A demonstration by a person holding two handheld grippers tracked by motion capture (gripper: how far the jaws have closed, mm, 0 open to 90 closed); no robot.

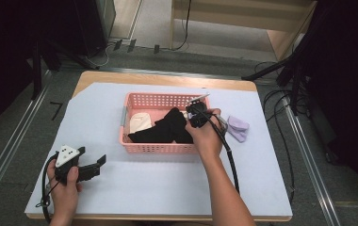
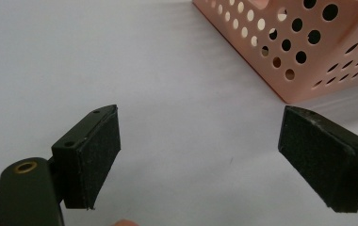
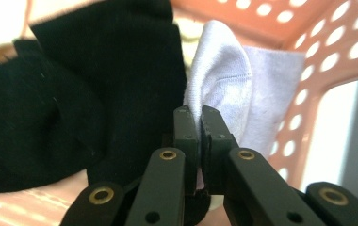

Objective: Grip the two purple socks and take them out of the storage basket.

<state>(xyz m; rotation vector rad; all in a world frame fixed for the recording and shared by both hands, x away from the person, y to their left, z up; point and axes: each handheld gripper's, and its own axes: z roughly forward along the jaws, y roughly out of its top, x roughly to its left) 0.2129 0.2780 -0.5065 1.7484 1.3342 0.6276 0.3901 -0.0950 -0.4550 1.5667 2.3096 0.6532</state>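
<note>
The right gripper [image 3: 199, 123] is down inside the pink basket [image 1: 154, 148], at its right end, jaws pinched tight on a pale lilac sock [image 3: 224, 80] beside the black socks [image 1: 167, 127] heaped there. Another lilac sock [image 1: 237, 128] lies just right of the basket. The left gripper [image 2: 200, 155], jaws spread wide and empty, rests well to the basket's front left.

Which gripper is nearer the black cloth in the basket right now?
Right. The right gripper is inside the pink basket beside the black cloth; the left gripper sits open on the table, outside the basket.
</note>
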